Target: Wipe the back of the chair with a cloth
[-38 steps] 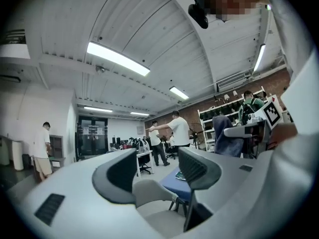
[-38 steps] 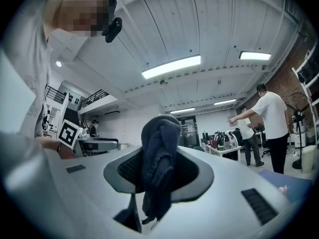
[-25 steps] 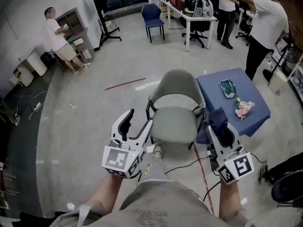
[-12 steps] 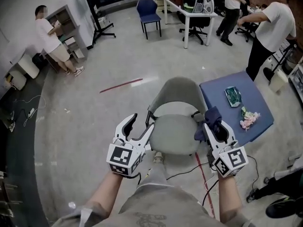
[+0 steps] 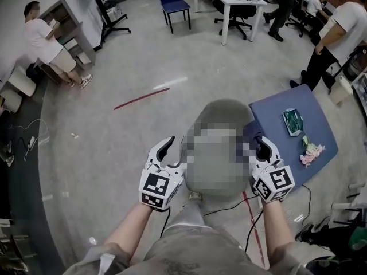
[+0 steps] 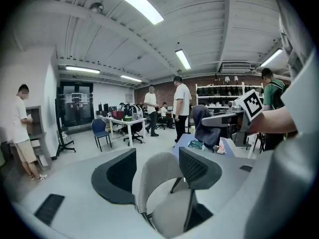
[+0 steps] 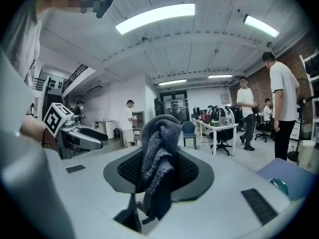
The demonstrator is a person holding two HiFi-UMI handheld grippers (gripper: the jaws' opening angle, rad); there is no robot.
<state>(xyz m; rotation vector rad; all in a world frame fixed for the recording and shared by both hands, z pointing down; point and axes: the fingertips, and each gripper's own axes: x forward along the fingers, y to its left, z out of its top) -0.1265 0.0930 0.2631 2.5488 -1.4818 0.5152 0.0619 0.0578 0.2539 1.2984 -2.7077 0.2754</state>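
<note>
A grey chair [image 5: 226, 110] stands right below me with its back on the far side; a mosaic patch covers its seat. My left gripper [image 5: 172, 153] is open at the chair's left side, and the grey chair back [image 6: 159, 183] shows between its spread jaws [image 6: 158, 171]. At the chair's right side my right gripper [image 5: 262, 150] is shut on a dark blue-grey knitted cloth [image 5: 251, 135]. The cloth [image 7: 159, 153] hangs bunched between the right gripper's pads [image 7: 159, 171]. Each gripper view shows the other gripper across the chair.
A blue table [image 5: 287, 105] touches the chair's right side, with a green packet [image 5: 293, 122] and pink flowers [image 5: 311, 152] on it. Cables [image 5: 249, 216] and a red line [image 5: 140, 98] lie on the floor. People stand at the far left [image 5: 40, 39] and right [image 5: 338, 33].
I have come closer and now look straight down on the chair. Both grippers have moved forward to either side of the seat. The cloth stays held in the right gripper.
</note>
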